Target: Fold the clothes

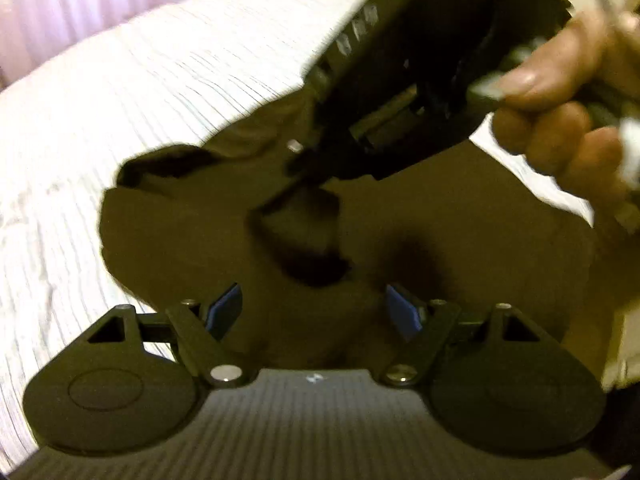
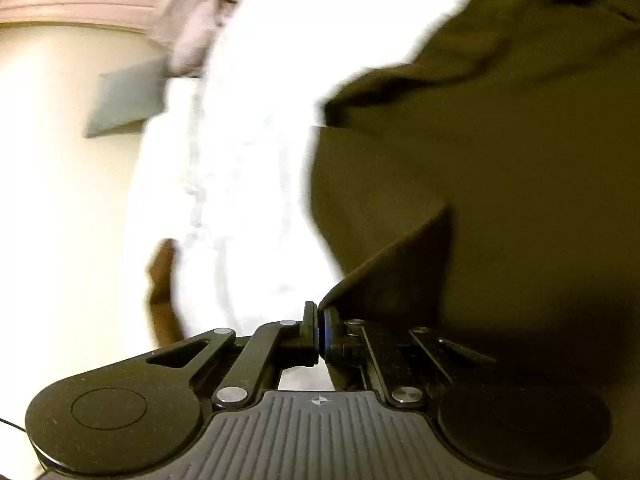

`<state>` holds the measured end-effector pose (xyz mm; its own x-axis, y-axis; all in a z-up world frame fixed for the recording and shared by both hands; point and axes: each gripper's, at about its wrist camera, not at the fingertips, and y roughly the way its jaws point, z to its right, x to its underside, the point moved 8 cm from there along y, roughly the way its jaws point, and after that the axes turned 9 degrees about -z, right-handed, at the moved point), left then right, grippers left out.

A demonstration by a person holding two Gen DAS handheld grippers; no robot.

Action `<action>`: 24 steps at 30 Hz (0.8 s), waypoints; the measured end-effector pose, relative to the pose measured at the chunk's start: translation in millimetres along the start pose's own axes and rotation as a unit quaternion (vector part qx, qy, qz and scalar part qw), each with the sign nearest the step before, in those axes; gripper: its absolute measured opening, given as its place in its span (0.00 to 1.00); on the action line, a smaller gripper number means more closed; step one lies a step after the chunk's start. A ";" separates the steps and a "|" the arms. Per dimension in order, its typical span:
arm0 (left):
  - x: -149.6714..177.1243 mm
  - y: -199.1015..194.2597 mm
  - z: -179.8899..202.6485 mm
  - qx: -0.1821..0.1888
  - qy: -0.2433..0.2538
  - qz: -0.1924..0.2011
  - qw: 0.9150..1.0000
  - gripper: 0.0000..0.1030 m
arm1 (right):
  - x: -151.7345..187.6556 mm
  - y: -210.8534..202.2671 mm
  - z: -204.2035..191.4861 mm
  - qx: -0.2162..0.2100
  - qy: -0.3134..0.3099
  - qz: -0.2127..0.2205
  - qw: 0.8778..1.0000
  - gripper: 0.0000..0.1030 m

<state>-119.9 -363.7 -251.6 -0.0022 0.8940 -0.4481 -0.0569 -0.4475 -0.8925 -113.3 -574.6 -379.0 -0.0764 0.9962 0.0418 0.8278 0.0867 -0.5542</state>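
Note:
A dark olive garment lies crumpled on the white ribbed bedspread. In the left wrist view my left gripper stands open just above the garment's near part, its blue pads wide apart with only cloth below them. My right gripper reaches in from the upper right, held by a hand, and its tip pinches a raised fold of the cloth. In the right wrist view the right gripper is shut on a corner of the garment, which lifts into a peak from the jaws.
The bedspread runs past the garment to the left and far side. A pink curtain hangs behind the bed. In the right wrist view a cream wall, a grey panel and a blurred brown object lie beyond the bed's edge.

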 end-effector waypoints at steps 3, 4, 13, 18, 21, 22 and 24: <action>-3.2 -6.3 -23.1 -0.025 -0.050 0.015 0.998 0.40 | -9.9 11.6 -43.3 -0.024 -0.024 -0.003 0.999 0.01; -1.8 -13.8 -34.9 -0.032 -0.062 0.023 0.997 0.17 | -10.5 14.0 -55.5 -0.030 -0.035 -0.006 0.999 0.01; 56.8 -108.1 -216.1 -0.174 -0.200 0.073 0.962 0.05 | -4.5 50.0 -146.1 -0.058 -0.152 -0.014 0.987 0.04; 116.3 -124.1 -338.6 -0.231 -0.301 0.042 0.924 0.05 | 7.4 61.2 -124.9 -0.019 -0.148 0.011 0.989 0.83; 138.1 -115.7 -373.1 -0.251 -0.339 0.011 0.906 0.19 | 15.6 54.0 -78.7 0.046 -0.121 0.006 0.992 0.83; 143.4 -111.7 -380.7 -0.260 -0.348 0.000 0.901 0.24 | 18.6 48.8 -58.5 0.075 -0.107 0.007 0.991 0.83; 148.1 -105.4 -385.6 -0.280 -0.346 -0.014 0.895 0.24 | 22.5 34.1 -20.8 0.121 -0.070 0.013 0.990 0.83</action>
<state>270.8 -193.2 -243.8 -0.6371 0.6190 -0.4592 0.4429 -0.1935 -0.8754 -75.2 -549.0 -379.7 -0.1465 0.9858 -0.0822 0.6742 0.0387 -0.7375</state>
